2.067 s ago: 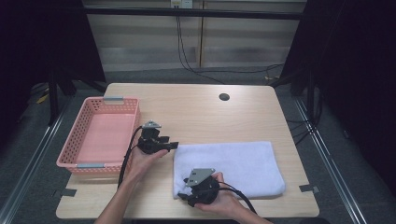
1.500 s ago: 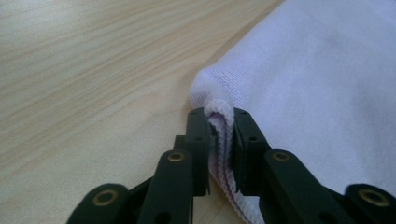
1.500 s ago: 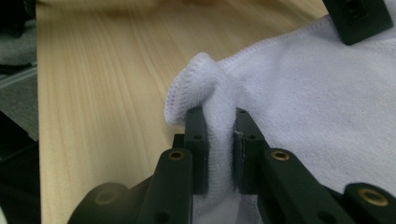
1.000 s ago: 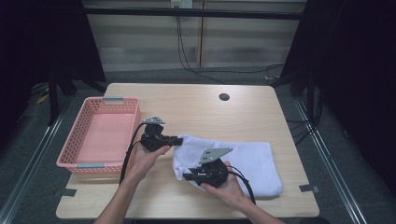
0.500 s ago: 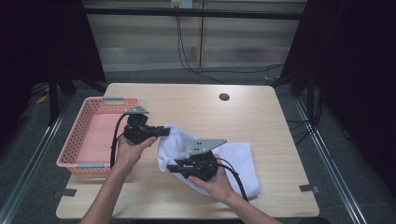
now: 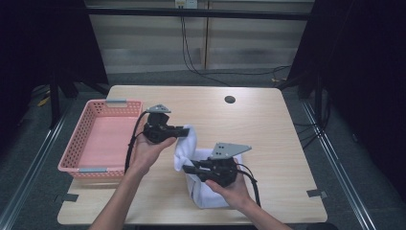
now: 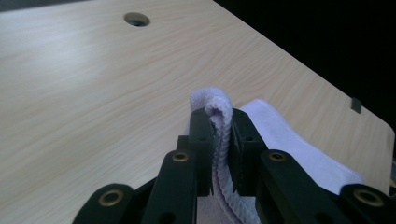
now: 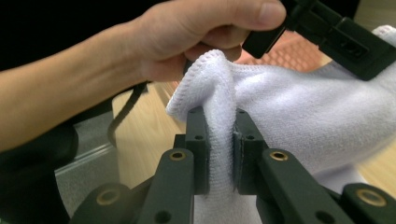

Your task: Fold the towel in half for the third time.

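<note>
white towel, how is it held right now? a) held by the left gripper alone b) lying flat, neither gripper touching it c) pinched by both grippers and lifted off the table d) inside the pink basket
c: the left gripper and the right gripper each have their jaws closed on a fold of the white towel, which hangs bunched between them above the table.

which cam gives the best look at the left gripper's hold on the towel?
Left gripper view: the left gripper has its jaws shut on a folded edge of the towel, ribbed hem plainly visible. High view shows that gripper meeting the towel, contact too small to judge. Right gripper view shows its body above the towel.
</note>
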